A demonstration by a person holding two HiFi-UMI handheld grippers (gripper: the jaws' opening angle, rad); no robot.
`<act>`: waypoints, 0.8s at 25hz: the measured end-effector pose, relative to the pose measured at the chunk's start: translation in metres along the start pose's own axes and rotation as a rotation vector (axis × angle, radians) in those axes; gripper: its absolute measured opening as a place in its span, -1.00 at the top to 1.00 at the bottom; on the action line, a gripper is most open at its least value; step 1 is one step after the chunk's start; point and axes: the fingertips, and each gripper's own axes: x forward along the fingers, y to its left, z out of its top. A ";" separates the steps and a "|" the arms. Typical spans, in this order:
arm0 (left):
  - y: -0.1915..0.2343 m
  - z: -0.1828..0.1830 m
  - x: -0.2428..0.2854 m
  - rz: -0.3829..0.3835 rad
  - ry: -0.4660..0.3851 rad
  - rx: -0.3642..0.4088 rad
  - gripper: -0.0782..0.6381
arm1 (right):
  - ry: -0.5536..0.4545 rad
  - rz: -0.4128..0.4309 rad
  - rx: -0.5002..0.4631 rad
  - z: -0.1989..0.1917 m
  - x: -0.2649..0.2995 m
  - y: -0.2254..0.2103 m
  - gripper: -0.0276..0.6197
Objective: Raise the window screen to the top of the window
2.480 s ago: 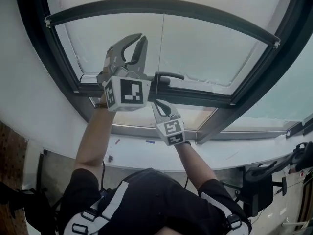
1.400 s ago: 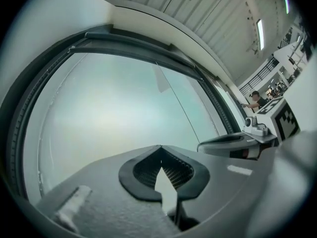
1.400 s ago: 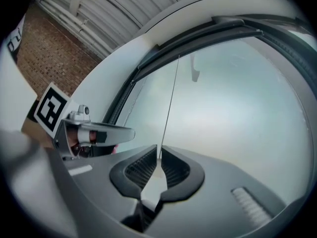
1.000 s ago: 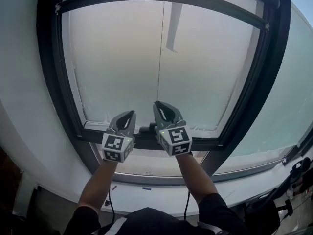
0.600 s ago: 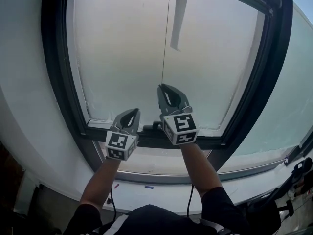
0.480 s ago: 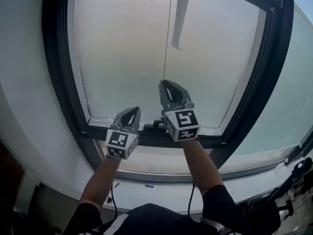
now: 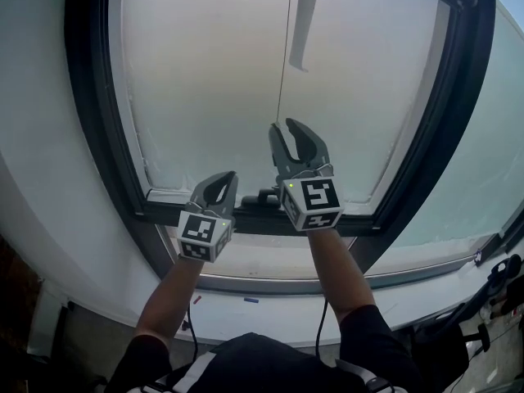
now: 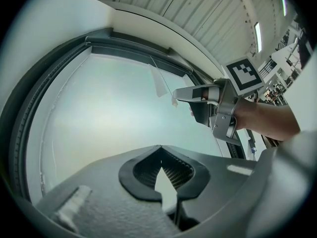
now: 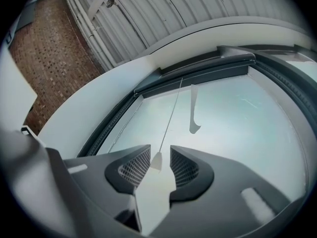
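A thin pull cord point(image 7: 284, 56) hangs down the middle of the frosted window screen point(image 7: 205, 80). In the right gripper view the cord point(image 9: 171, 117) ends in a small white pull point(image 9: 156, 161). This pull hangs between the jaws of my right gripper point(image 9: 159, 152), which are opening, and the pads do not press it. In the head view my right gripper point(image 7: 286, 129) is raised in front of the screen. My left gripper point(image 7: 221, 178) sits lower, by the dark bottom rail point(image 7: 172, 211) and its handle point(image 7: 264, 196). Its tips point(image 8: 159, 147) meet on nothing.
A dark window frame point(image 7: 86, 121) surrounds the screen, with white wall point(image 7: 33, 137) to the left. A pale strip point(image 7: 303, 23) hangs near the cord. Below the rail are a sill point(image 7: 278, 313) and a second pane point(image 7: 467, 178) at right.
My right gripper has risen along the cord and its jaws have parted from shut. The left gripper has stayed by the bottom rail.
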 end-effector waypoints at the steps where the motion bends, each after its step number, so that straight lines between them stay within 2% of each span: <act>1: -0.002 -0.001 -0.002 -0.005 0.002 -0.011 0.77 | -0.004 -0.013 0.008 -0.001 -0.004 -0.002 0.55; 8: -0.010 -0.028 -0.013 -0.048 -0.007 -0.063 0.77 | 0.065 -0.081 0.081 -0.049 -0.058 -0.005 0.58; 13: -0.030 -0.044 -0.032 -0.118 -0.053 -0.175 0.77 | 0.145 -0.157 0.133 -0.092 -0.113 0.001 0.58; 16: -0.041 -0.055 -0.045 -0.152 -0.053 -0.187 0.77 | 0.190 -0.173 0.148 -0.112 -0.149 0.005 0.58; 20: -0.056 -0.072 -0.069 -0.176 -0.044 -0.223 0.77 | 0.203 -0.192 0.158 -0.120 -0.203 0.002 0.72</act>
